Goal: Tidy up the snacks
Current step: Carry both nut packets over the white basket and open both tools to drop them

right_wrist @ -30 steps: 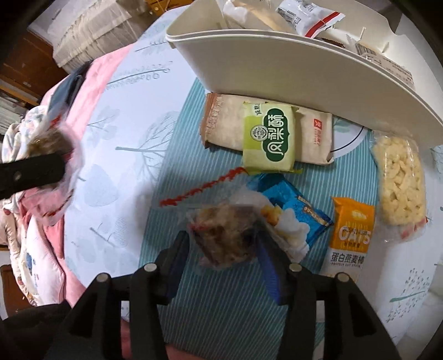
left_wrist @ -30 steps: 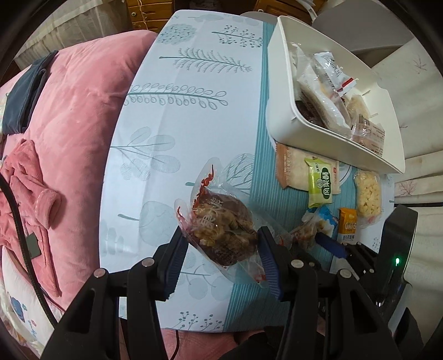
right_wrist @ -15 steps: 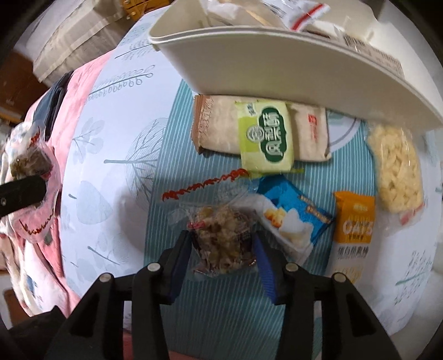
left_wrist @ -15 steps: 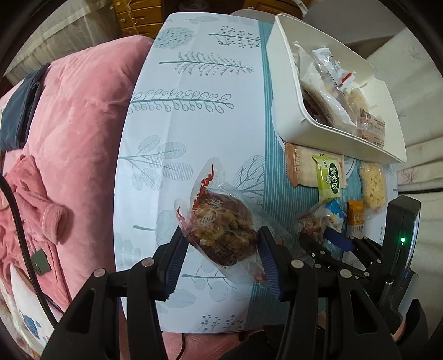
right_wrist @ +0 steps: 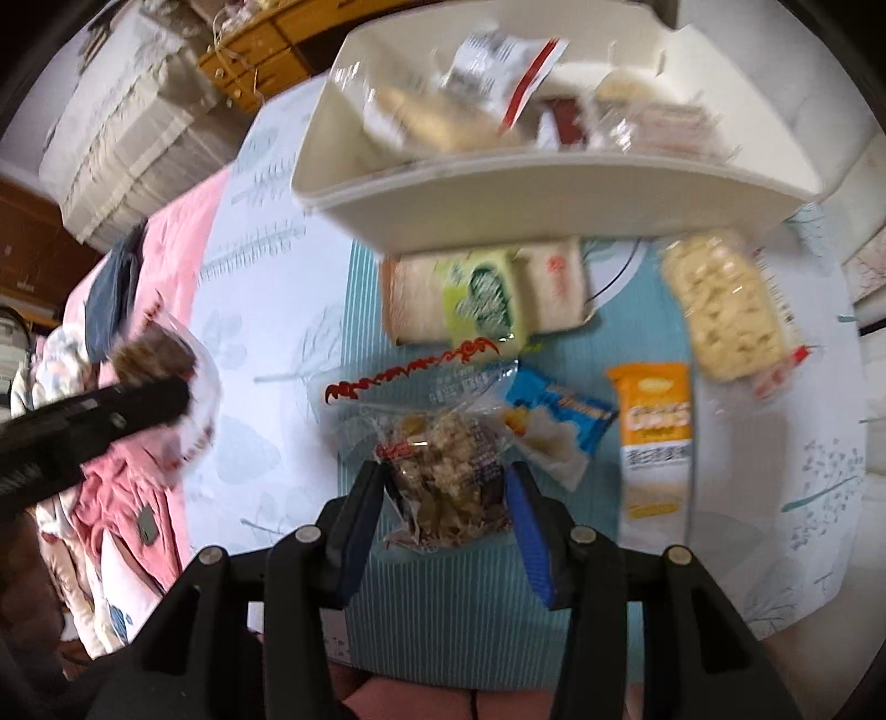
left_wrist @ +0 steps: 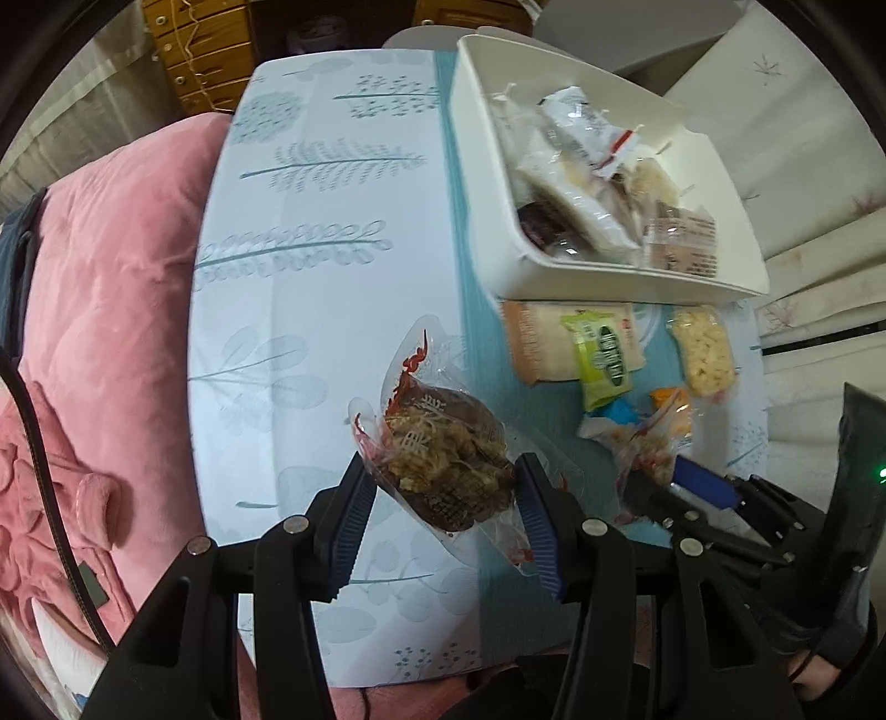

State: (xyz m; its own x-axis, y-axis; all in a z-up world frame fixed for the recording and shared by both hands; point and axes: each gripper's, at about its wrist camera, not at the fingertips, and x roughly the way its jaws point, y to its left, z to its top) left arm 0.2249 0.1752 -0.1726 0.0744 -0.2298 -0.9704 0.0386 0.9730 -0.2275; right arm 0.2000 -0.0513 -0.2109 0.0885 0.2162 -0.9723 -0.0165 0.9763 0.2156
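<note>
My left gripper (left_wrist: 443, 482) is shut on a clear-wrapped brown nut cake (left_wrist: 448, 459) and holds it above the table. My right gripper (right_wrist: 446, 487) is shut on a second, similar nut cake packet (right_wrist: 448, 471), lifted over the striped mat; it also shows in the left wrist view (left_wrist: 648, 448). The white bin (left_wrist: 609, 277) with several snack packets stands at the far right; in the right wrist view the bin (right_wrist: 526, 205) is ahead. A green packet (right_wrist: 487, 299), a blue packet (right_wrist: 559, 415), an orange oat bar (right_wrist: 659, 426) and a yellow puffed snack (right_wrist: 725, 304) lie in front of the bin.
The table wears a pale leaf-print cloth (left_wrist: 310, 277) with a teal striped mat (right_wrist: 498, 609). A pink quilt (left_wrist: 111, 310) lies along the left side. Wooden drawers (left_wrist: 205, 50) stand beyond the table.
Both grippers have risen and moved toward the bin, each keeping its packet. The right gripper's packet has lifted off the mat.
</note>
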